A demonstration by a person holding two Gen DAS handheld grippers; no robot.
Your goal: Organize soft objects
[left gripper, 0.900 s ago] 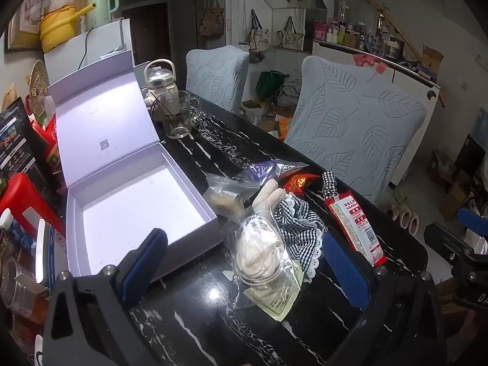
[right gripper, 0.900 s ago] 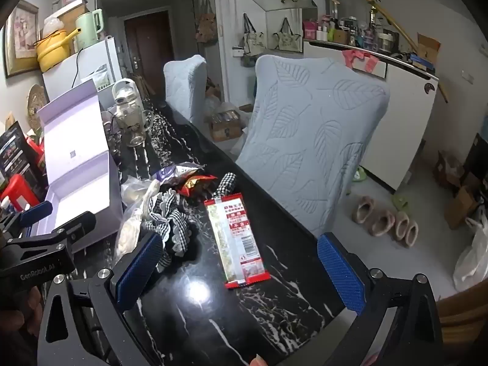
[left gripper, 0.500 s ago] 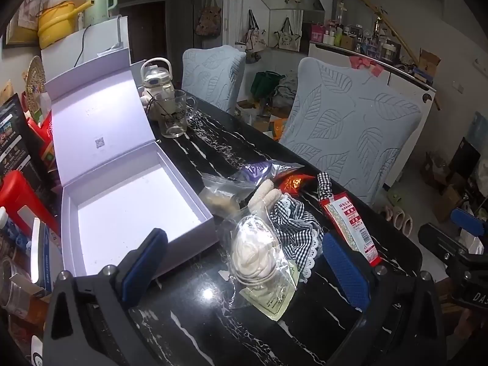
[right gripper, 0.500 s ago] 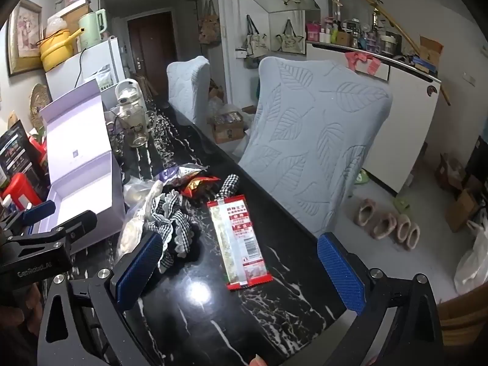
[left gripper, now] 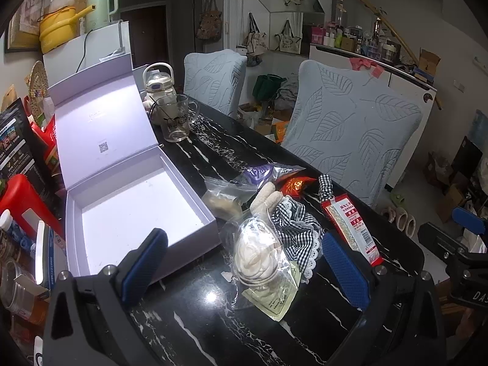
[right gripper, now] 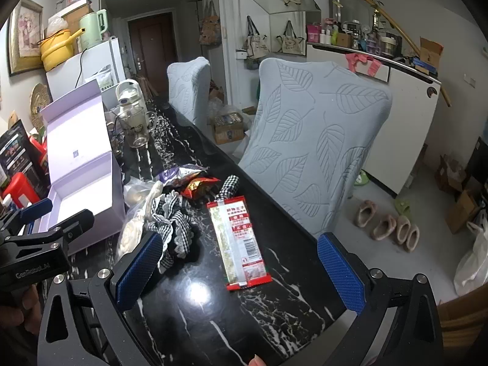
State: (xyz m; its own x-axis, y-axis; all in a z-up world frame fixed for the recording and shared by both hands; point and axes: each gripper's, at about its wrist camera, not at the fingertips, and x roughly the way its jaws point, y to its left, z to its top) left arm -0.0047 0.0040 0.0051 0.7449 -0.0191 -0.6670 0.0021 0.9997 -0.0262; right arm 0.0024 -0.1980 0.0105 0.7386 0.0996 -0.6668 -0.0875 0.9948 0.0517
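We hold both tongs spread wide, nothing between their pads. Ahead of our left tongs (left gripper: 244,270) at twelve o'clock lies a bagged white soft item (left gripper: 259,253) on the black counter (left gripper: 198,329); the open lavender box (left gripper: 134,210) sits at ten. Our right tongs (right gripper: 241,270) frame a red packet (right gripper: 239,241).

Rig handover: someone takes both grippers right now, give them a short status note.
Left gripper: open, empty, above the bagged cream item.
Right gripper: open, empty, above the red packet.
Box: lid up, nothing inside, at the table's left.
Pile beside it on the table: bagged cream item, gingham cloth, snack bags, red packet.
Done: nothing packed.
Left: probably move every soft item into the box.
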